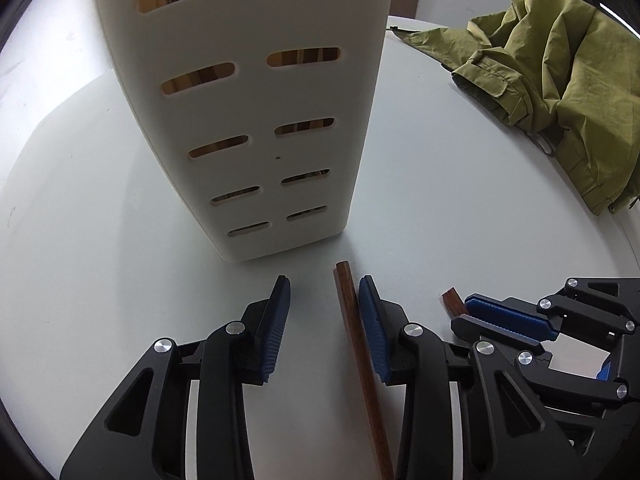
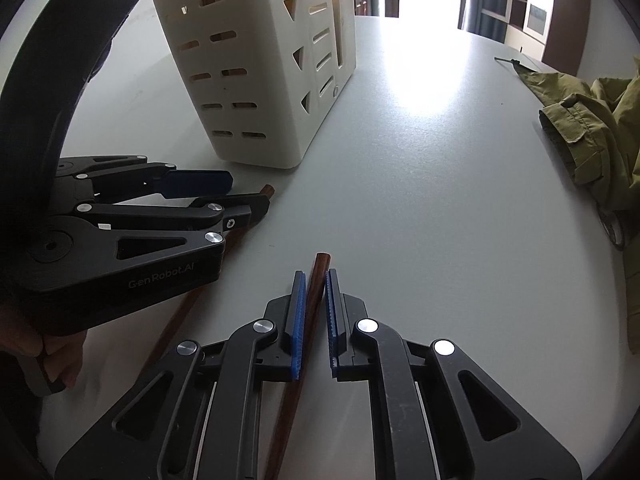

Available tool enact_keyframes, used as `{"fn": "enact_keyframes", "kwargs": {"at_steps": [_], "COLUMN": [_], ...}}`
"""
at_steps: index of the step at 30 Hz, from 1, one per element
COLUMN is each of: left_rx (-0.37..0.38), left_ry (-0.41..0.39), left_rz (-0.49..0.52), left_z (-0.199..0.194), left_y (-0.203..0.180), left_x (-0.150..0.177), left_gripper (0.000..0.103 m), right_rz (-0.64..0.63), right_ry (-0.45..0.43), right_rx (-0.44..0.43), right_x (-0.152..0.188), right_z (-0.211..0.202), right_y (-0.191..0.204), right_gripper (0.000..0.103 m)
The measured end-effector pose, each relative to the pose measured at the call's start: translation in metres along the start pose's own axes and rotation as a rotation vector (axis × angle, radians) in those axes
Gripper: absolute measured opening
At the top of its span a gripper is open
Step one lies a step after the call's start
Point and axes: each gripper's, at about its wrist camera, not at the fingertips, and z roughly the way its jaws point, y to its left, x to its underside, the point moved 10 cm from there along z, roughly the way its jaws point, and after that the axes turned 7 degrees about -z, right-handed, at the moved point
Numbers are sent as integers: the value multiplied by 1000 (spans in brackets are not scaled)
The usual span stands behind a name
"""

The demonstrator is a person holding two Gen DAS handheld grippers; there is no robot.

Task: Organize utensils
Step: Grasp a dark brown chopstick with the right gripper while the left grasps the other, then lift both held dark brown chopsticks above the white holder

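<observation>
Two brown wooden chopsticks lie on the white table (image 1: 420,160). One chopstick (image 1: 352,320) lies between the fingers of my left gripper (image 1: 324,292); it rests against the right pad while the left pad stands well off it, so the jaws are open. My right gripper (image 2: 316,276) is shut on the other chopstick (image 2: 318,272), its blue pads pressing both sides. In the left wrist view the right gripper (image 1: 466,308) shows at the right with that chopstick's end (image 1: 452,300) poking out. A white slotted utensil holder (image 1: 248,120) stands just beyond, holding wooden utensils.
A crumpled olive-green jacket (image 1: 560,80) lies at the table's right side. The holder (image 2: 256,80) has several compartments. A person's hand (image 2: 60,360) grips the left gripper (image 2: 252,192). Chairs and a bright window stand beyond the table's far edge.
</observation>
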Motion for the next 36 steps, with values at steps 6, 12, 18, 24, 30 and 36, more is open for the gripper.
{"fn": "enact_keyframes", "kwargs": {"at_steps": [6,12,18,24,30,36], "left_rx": [-37,-22,-13,35,63,65], "left_ry": [-2,27,-29,-134,-250,-352], "left_rz": [17,26,29,19,15,-20], "left_z": [-2,-6,-28,-72,-118,-152], "left_y": [10,13,14,11,8,10], "left_x": [2,6,-2,-21,-34,-44], "left_gripper": [10,7,7,7,7,7], "right_rz": [-16,-10,4,13,10,22], "right_ry": [1,10,-24,-86,-157,-240], "right_rx": [18,4,-3,-11,-23,-52], "right_x": [-1,-2,-13,-30,-50,-73], "right_z": [1,1,-7,-27,-51,-77], "right_y": [2,7,7,10,14,19], "right_gripper": [10,8,8,8,8,8]}}
